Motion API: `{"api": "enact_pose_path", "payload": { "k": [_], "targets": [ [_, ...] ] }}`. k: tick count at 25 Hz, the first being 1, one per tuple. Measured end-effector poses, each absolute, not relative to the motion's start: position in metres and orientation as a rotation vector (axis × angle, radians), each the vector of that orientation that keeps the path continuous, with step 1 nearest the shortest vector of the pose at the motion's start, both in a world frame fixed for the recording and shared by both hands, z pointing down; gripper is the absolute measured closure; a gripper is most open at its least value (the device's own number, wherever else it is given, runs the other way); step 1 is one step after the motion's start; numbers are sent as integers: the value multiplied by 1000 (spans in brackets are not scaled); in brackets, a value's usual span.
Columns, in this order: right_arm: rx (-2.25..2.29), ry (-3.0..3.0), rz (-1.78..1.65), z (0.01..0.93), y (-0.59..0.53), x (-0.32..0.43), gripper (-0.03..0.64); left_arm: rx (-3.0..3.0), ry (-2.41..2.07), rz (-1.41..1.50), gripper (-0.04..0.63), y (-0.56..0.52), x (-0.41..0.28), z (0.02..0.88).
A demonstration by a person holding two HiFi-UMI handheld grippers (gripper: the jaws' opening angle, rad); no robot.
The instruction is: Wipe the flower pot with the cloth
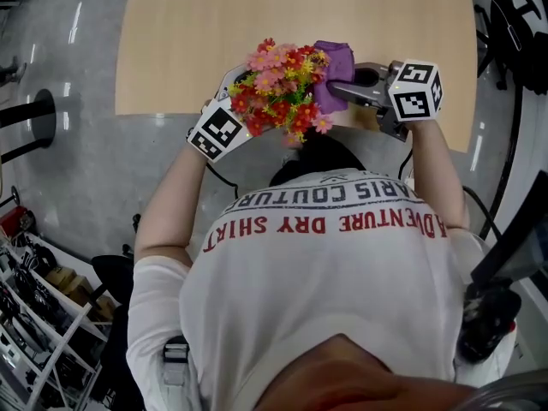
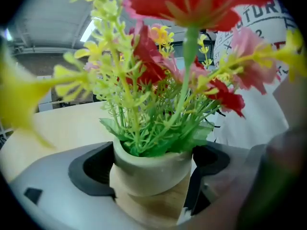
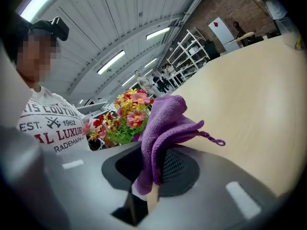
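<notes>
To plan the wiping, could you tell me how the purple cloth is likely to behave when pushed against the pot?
Probably floppy: the cloth slumps in soft folds in the right gripper, so it should bend around the pot. Its fuzzy weave likely grips rather than slips, and it looks light.

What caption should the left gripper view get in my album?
The left gripper holds a pale flower pot of red, pink and yellow flowers between its jaws.

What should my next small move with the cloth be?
Probably bring the cloth onto the pot wall. The left gripper clamps the pot, the right gripper pinches the cloth, yet the cloth sits up beside the flowers, not on the pot.
</notes>
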State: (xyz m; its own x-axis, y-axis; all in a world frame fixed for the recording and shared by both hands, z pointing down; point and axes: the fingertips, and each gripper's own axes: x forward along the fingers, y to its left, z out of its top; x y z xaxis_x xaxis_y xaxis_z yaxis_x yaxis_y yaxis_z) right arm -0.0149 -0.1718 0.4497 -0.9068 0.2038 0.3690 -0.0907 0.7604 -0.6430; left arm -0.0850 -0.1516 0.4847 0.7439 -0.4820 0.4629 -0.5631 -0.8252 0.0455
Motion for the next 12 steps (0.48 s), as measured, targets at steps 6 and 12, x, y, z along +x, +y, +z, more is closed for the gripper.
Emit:
{"api": "enact_pose_path", "payload": {
  "k": [6,12],
  "targets": [
    [-122,-2479,981,465,-180,-22,572,2772,-827,642,69,-153,-84,486],
    [-146,-2398,933,484,-181,-30,572,2789,-801,640,69,-157,-84,488]
  ]
}}
